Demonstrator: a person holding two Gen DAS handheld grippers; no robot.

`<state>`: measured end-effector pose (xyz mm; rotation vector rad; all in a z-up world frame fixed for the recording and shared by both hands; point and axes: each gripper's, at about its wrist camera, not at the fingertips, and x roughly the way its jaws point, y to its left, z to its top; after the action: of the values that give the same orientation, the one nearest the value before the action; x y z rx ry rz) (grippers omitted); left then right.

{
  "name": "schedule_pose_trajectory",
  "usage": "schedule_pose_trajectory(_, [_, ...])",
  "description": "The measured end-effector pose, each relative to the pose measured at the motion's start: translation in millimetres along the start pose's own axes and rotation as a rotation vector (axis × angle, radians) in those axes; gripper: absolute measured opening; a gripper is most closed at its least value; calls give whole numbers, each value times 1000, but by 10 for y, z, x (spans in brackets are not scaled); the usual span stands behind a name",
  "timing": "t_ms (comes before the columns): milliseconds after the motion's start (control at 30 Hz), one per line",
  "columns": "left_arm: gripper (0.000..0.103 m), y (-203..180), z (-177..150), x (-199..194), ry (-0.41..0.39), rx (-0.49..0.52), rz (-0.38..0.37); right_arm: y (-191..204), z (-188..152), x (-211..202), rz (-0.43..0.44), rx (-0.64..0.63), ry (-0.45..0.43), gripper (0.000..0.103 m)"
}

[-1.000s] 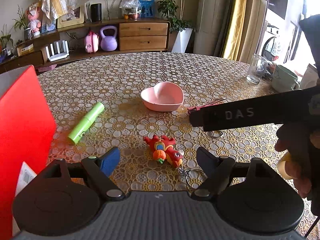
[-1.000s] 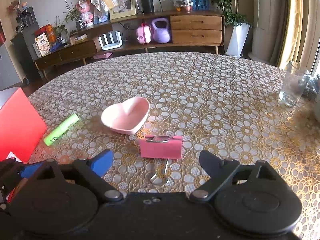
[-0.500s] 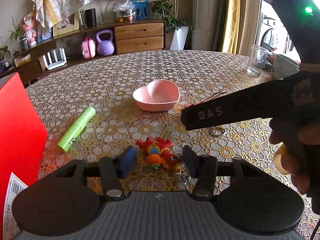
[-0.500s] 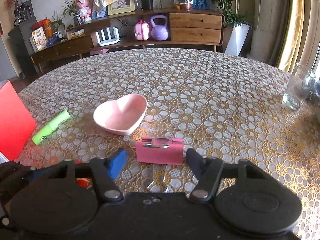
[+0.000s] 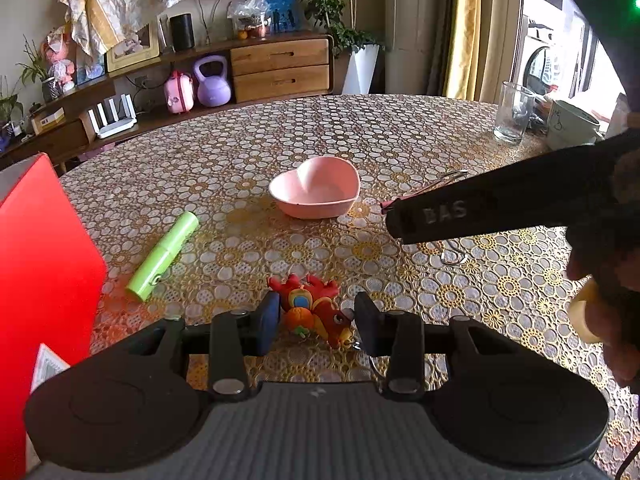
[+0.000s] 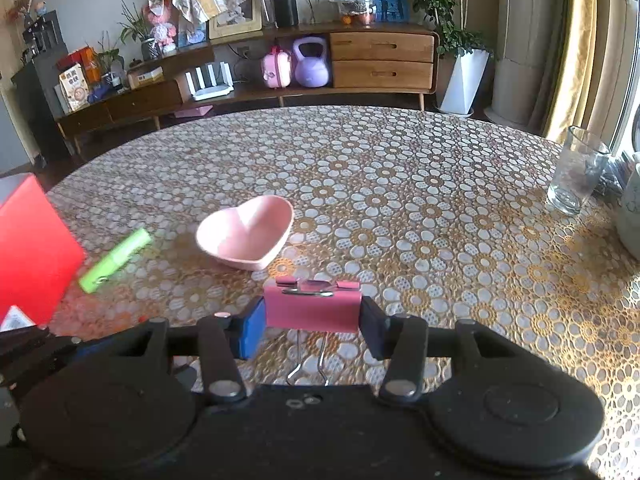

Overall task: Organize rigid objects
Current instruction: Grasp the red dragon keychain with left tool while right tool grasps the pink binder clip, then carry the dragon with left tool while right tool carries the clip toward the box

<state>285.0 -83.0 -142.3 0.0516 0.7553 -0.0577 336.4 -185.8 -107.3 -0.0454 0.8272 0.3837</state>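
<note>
L gripper (image 5: 316, 322) down at table (image 5: 400, 136), jaws just been closing, now pinching red toy keychain (image 5: 312, 310) from both sides; blue pad touching toy's left edge, dark pad at its right by the head. Keyring partly hidden behind right finger. R gripper (image 6: 313, 326) likewise just been closing, now clamped on pink binder clip (image 6: 312, 308): blue pad against clip's left end, dark pad against right end, wire handles pointing back toward camera, clip resting on tablecloth.

Pink heart-shaped bowl (image 5: 316, 192) mid-table, beyond both grippers, well apart from toy, near clip. Green tube (image 5: 164, 256) lying flat, tilted, left of bowl, btwn bowl and red box (image 5: 44, 264) at left edge. Clear glass (image 6: 576, 172) upright far right, beside a pale mug (image 5: 570, 126).

In left wrist view, R gripper body seen as dark bar from right w/ a person's hand (image 5: 604, 292) on its handle; clip mostly hidden behind it, only wire ends and a pink sliver showing.

Behind table: wooden sideboard (image 6: 380, 60) w/ purple kettlebell (image 6: 311, 64) on lower shelf.
</note>
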Motion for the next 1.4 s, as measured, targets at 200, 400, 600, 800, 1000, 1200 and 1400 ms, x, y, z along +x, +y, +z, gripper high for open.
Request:
schedule_pose_trajectory(200, [40, 15, 34, -265, -2, 2, -4, 92, 12, -334, 27, -6, -18, 49])
schedule_pose_trajectory(400, [40, 66, 72, -621, -7, 6, -11, 232, 42, -753, 58, -31, -49, 49])
schedule_pose_trajectory(600, [40, 157, 104, -1047, -28, 9, -9, 427, 38, -1187, 84, -49, -79, 49])
schedule_pose_trajectory(800, [40, 303, 142, -1458, -44, 4, 5, 661, 32, -1555, 110, -71, -93, 49])
schedule_pose_trajectory(1000, [40, 543, 130, -1799, -53, -20, 2, 951, 26, -1831, 132, -124, -112, 49])
schedule_pose_trajectory(1200, [40, 839, 101, -2053, -63, -51, 7, 1269, -8, -1989, 159, -159, -122, 49])
schedule_pose_trajectory(1400, [40, 1223, 97, -2225, -60, -95, 16, 1598, 2, -2027, 194, -202, -118, 49])
